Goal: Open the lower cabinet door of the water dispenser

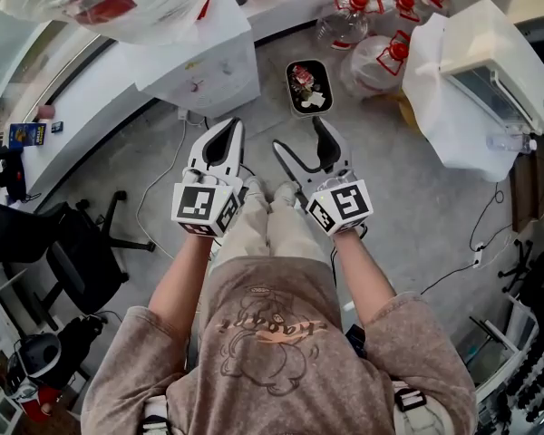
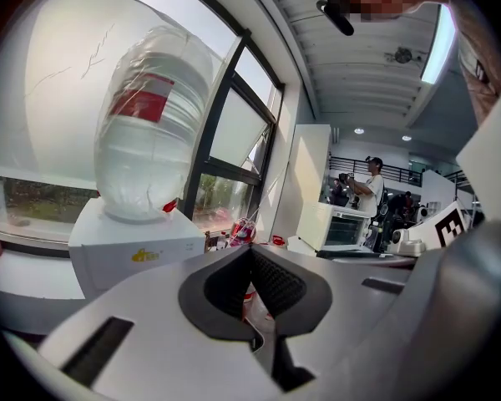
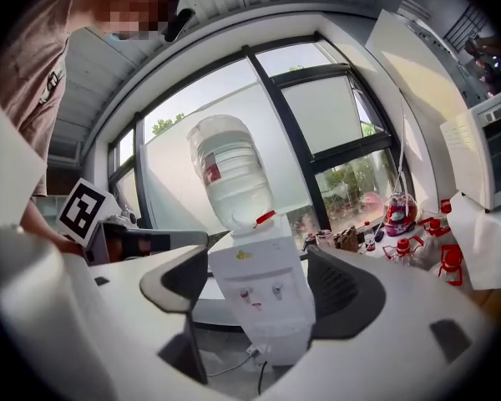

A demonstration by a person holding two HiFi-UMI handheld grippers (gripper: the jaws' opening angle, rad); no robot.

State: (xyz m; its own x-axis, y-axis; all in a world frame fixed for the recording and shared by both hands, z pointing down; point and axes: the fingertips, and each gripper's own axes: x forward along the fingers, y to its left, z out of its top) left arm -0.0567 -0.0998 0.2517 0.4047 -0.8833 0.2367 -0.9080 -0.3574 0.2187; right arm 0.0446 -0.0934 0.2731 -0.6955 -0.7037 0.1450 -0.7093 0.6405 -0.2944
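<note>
Low on the front of the water dispenser (image 3: 255, 266), under its two taps (image 3: 275, 290), is the lower cabinet door (image 3: 274, 331). It looks flat and shut. I cannot make out a handle, nor on which side it hinges. The dispenser stands upright on the floor (image 1: 163, 157) with its long axis vertical and the big bottle (image 3: 227, 170) upside down on top.

The right hand-held gripper (image 3: 257, 280) points straight at it. Its jaws are spread wide with nothing between the pads, and the dispenser's body shows in the gap, well apart from them.

The left hand-held gripper (image 2: 250, 253) has its jaws pressed together on nothing. In the left gripper view the dispenser lies off at about 10 o'clock, so this one aims past it.

In the head view the dispenser (image 1: 213, 75) is near 12 o'clock from the left gripper and at about 10 o'clock from the right one. The left is therefore a little nearer, but I judge the right one better prepared, being open and aimed.

Bare floor lies between the grippers and the door, which gives room to come lower and closer. A cable (image 1: 183, 120) lies at the dispenser's foot. A dark tray (image 1: 308, 87) with flowers sits at 3 o'clock from the dispenser, and the worktop (image 1: 91, 107) closes its 9 o'clock side. The door probably has free room only toward the person.
</note>
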